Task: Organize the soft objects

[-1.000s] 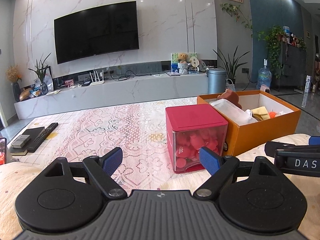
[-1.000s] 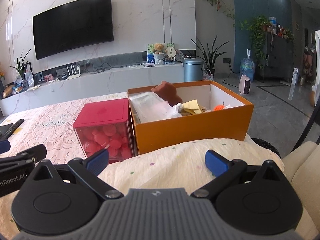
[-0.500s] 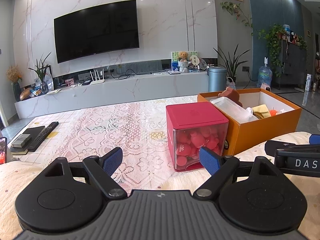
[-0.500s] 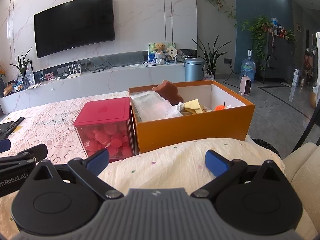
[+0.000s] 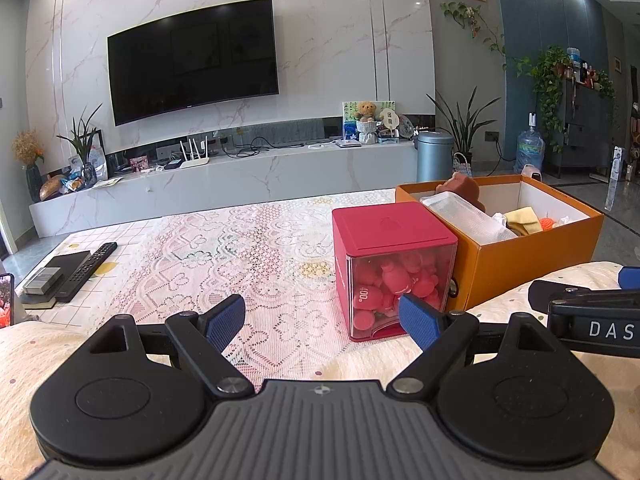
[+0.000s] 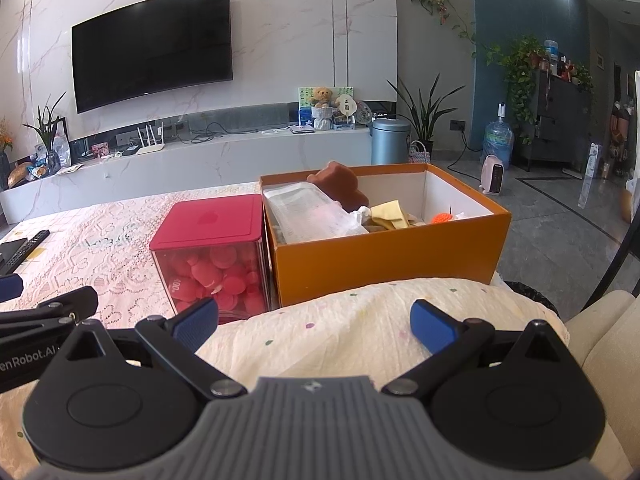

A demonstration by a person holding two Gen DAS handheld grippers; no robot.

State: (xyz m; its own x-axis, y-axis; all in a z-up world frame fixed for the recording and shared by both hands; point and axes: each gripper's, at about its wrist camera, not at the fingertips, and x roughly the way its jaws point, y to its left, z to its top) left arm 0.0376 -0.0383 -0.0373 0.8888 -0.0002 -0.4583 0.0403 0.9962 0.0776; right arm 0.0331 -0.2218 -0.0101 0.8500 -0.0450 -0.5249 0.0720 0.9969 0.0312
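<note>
Both the left claw and right claw are wide, empty. Only the right view shows the orange box straight ahead, red container left.

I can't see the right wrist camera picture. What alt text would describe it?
An open, empty right gripper hovers over a cream quilt, facing an open orange box that holds a brown plush toy, a plastic bag and yellow cloth. A red-lidded clear container of red pieces stands at the box's left; a wall TV hangs behind.
</note>
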